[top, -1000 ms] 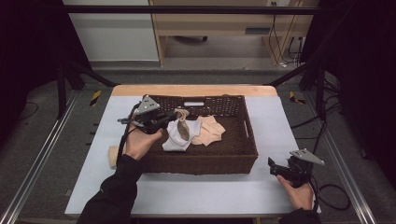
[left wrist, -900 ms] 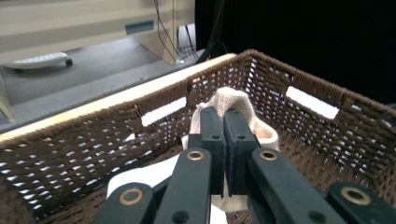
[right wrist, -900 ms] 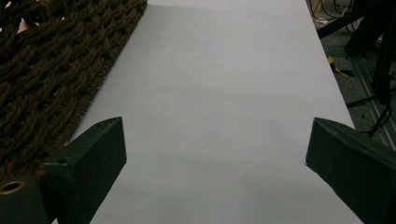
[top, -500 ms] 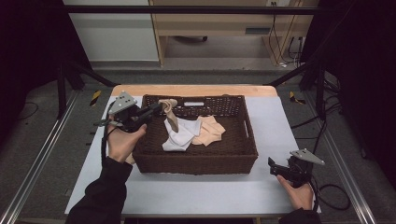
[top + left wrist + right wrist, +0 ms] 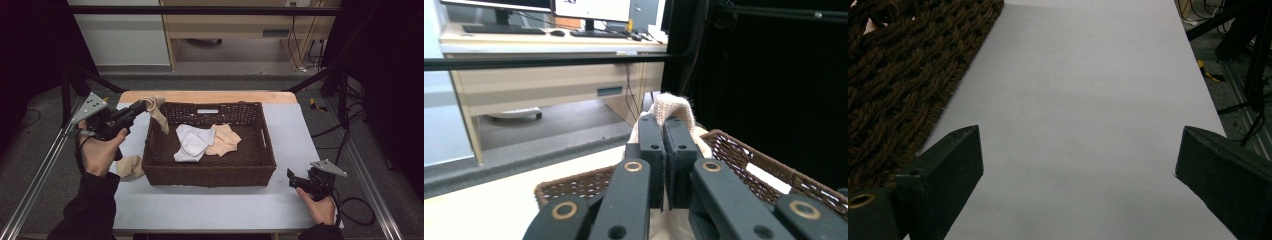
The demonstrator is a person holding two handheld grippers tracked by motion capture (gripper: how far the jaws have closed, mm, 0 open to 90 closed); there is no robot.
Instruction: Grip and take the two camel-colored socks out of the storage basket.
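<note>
My left gripper (image 5: 142, 106) is shut on a beige sock (image 5: 157, 114), held in the air above the far left corner of the brown wicker basket (image 5: 210, 174). In the left gripper view the sock (image 5: 672, 105) folds over the tips of the closed jaws of the left gripper (image 5: 663, 131). A white sock (image 5: 191, 142) and a peach-coloured cloth (image 5: 225, 140) lie inside the basket. Another beige sock (image 5: 130, 167) rests on the table just left of the basket. My right gripper (image 5: 290, 176) stands open by the basket's near right corner, and the right gripper (image 5: 1078, 150) holds nothing between its jaws.
The basket's woven wall (image 5: 893, 75) runs along the left of the right gripper view, with bare grey table (image 5: 1088, 90) ahead. A wooden desk (image 5: 544, 75) stands beyond the table's far edge. Metal rails (image 5: 35, 175) border the table on both sides.
My left gripper has lifted the beige sock out of the basket and carried it left and up, over the basket's far left corner. The right gripper has stayed put.
</note>
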